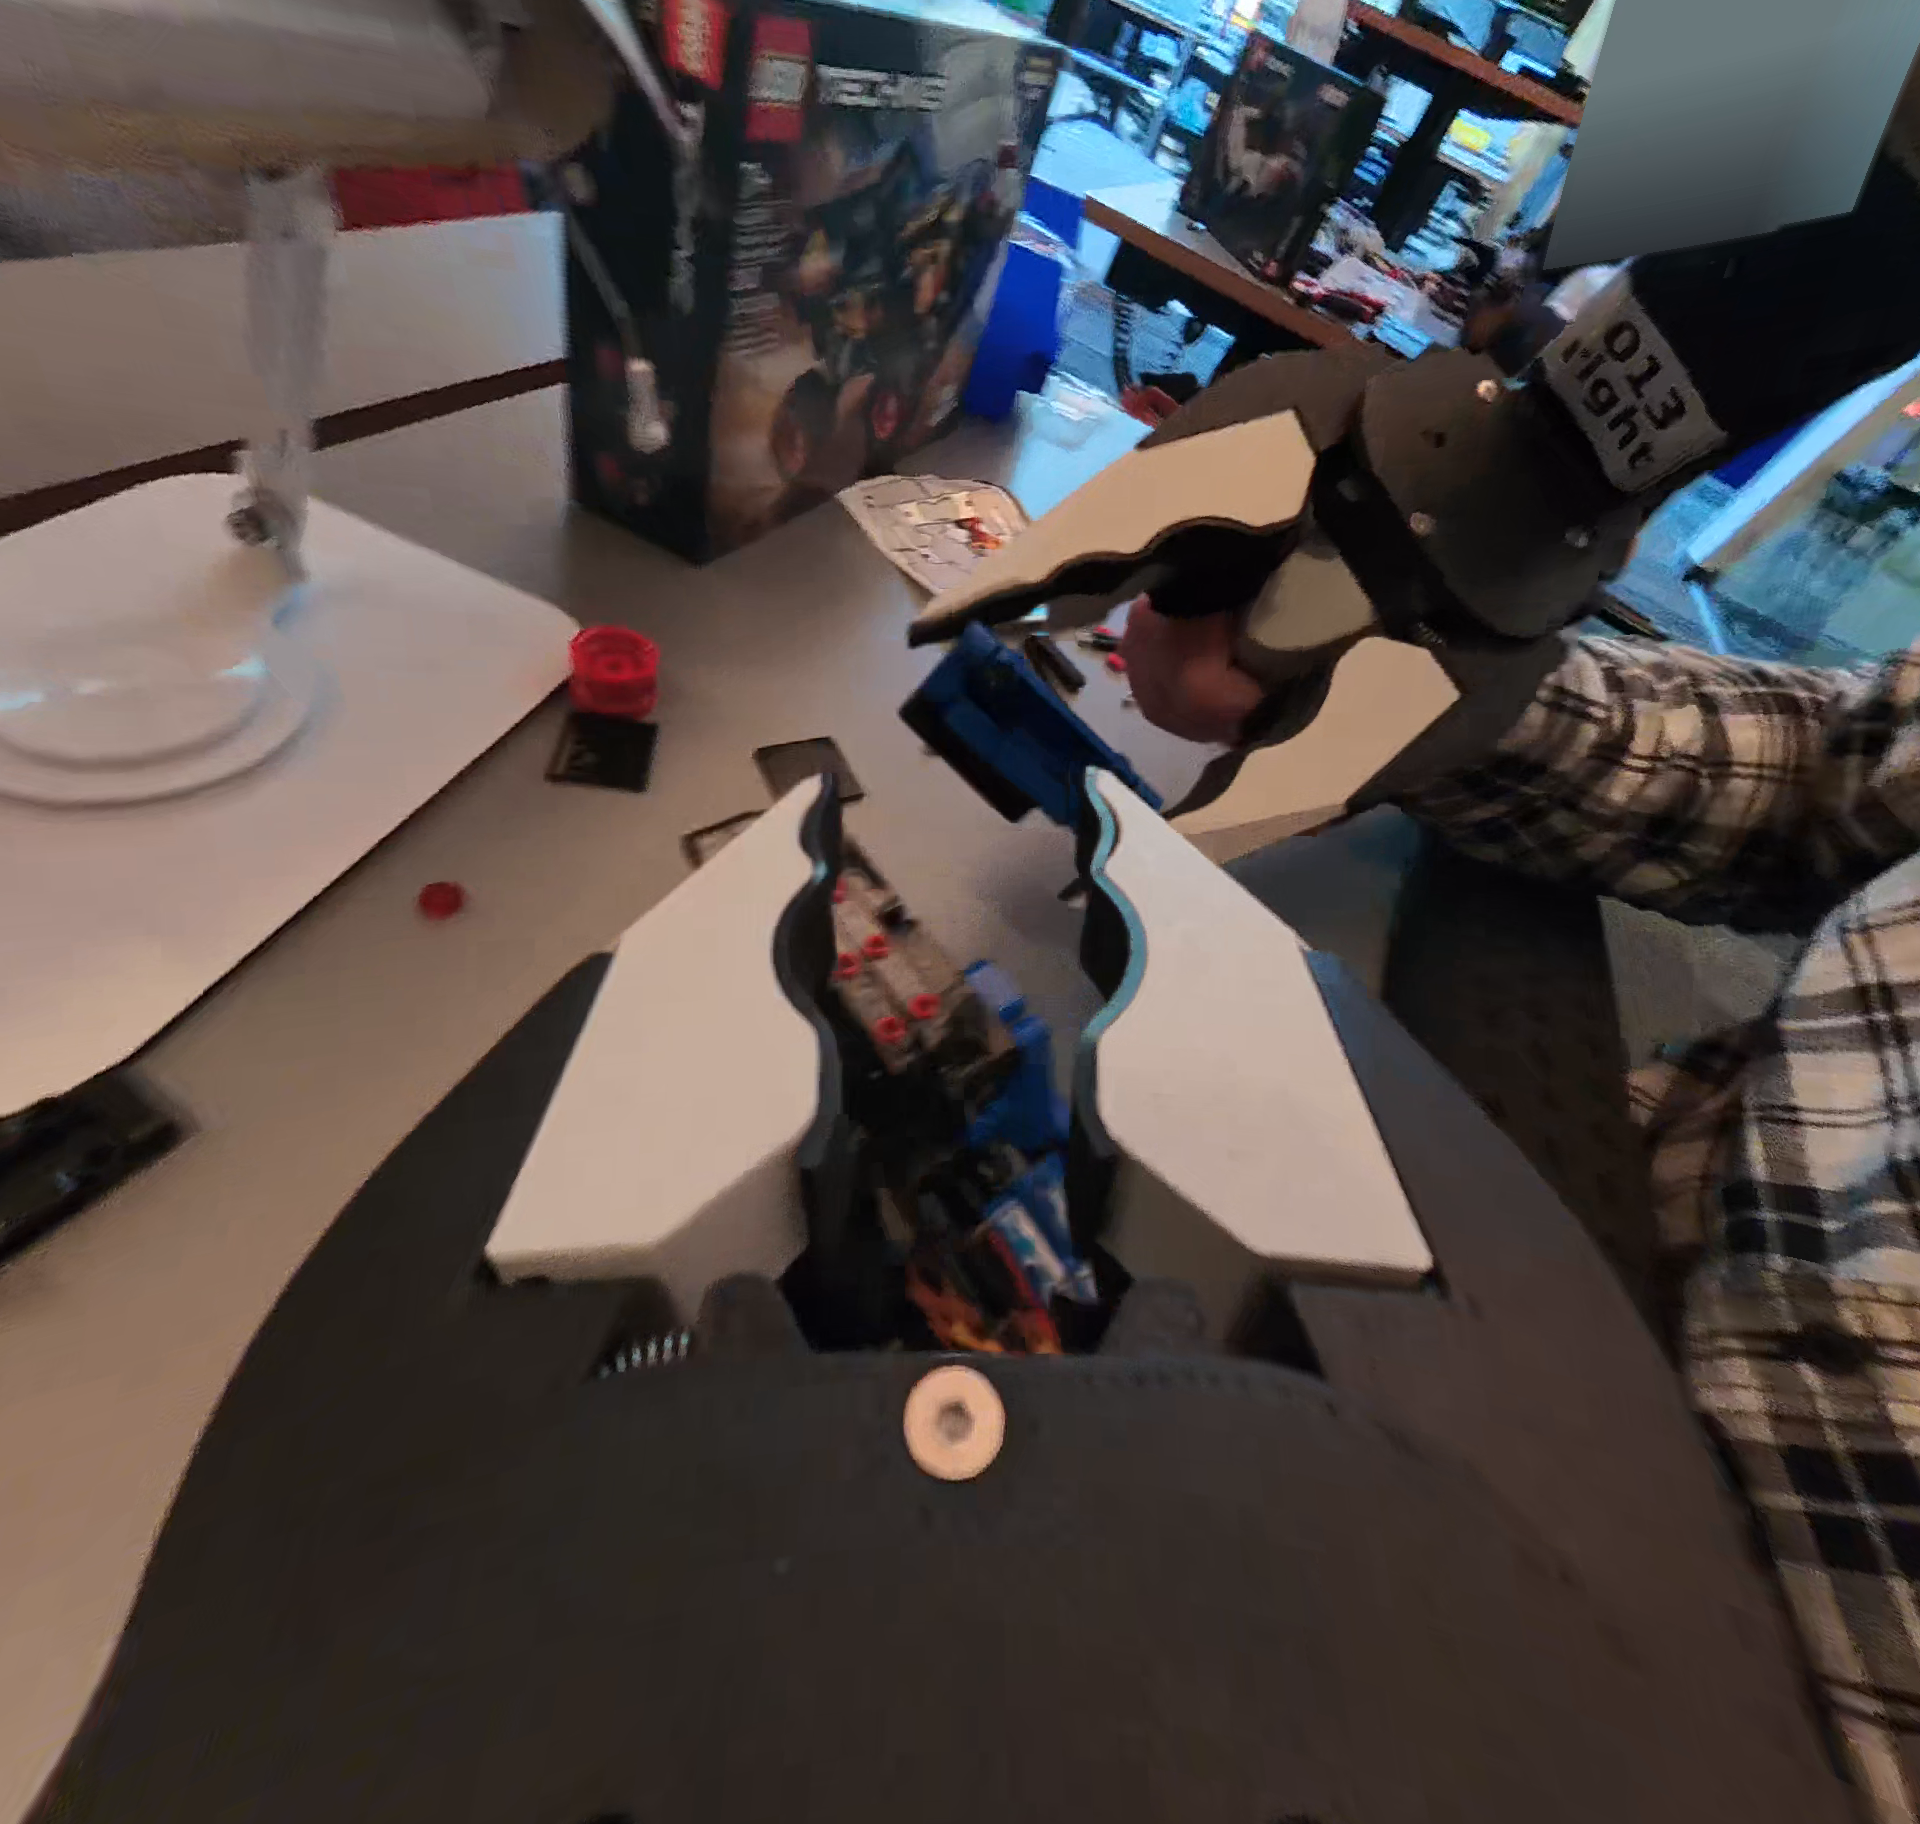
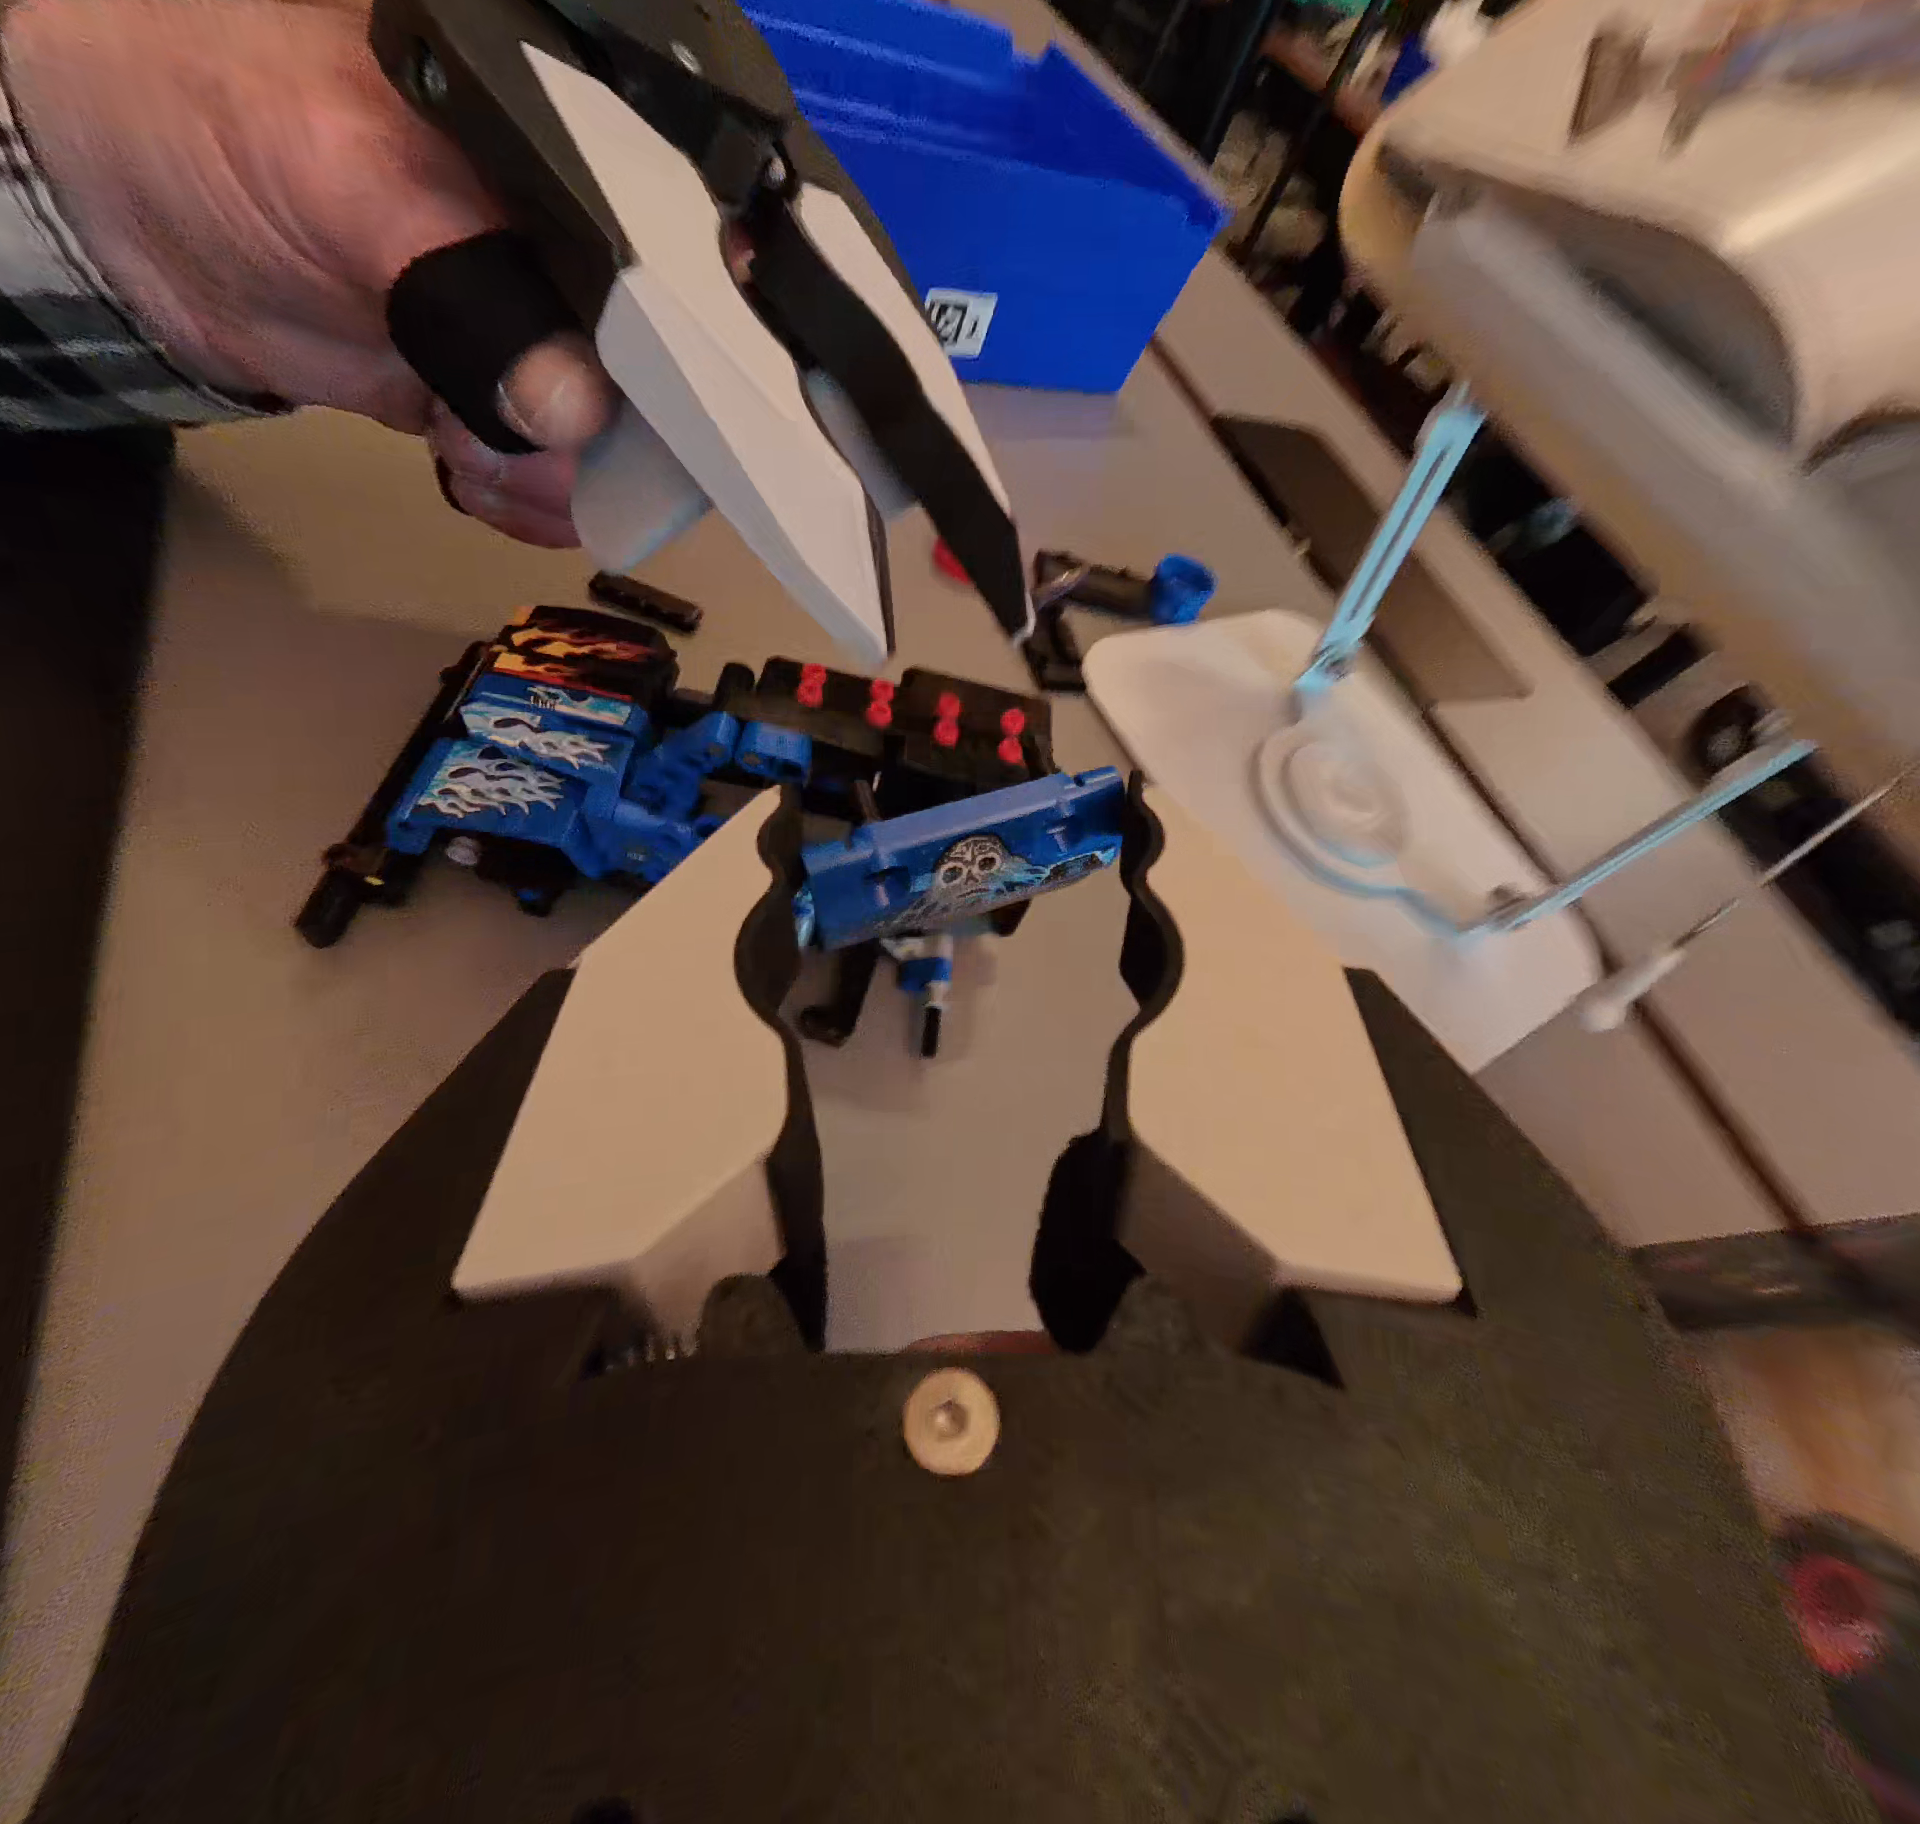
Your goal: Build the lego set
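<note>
lego chassis (image 2: pixel 582 766) on table; right claw (image 2: pixel 951 839) clamps blue panel (image 2: pixel 961 865); left claw (image 1: pixel 956 829) apart.

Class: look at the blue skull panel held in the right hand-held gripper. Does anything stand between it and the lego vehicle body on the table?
Nothing visible does. The blue skull panel sits between the right hand-held gripper fingertips, just in front of the vehicle body. The left hand-held gripper hangs above the body, not between them.

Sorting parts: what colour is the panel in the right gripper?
Blue panel with a pale skull design; clearest in the right wrist view.
</note>
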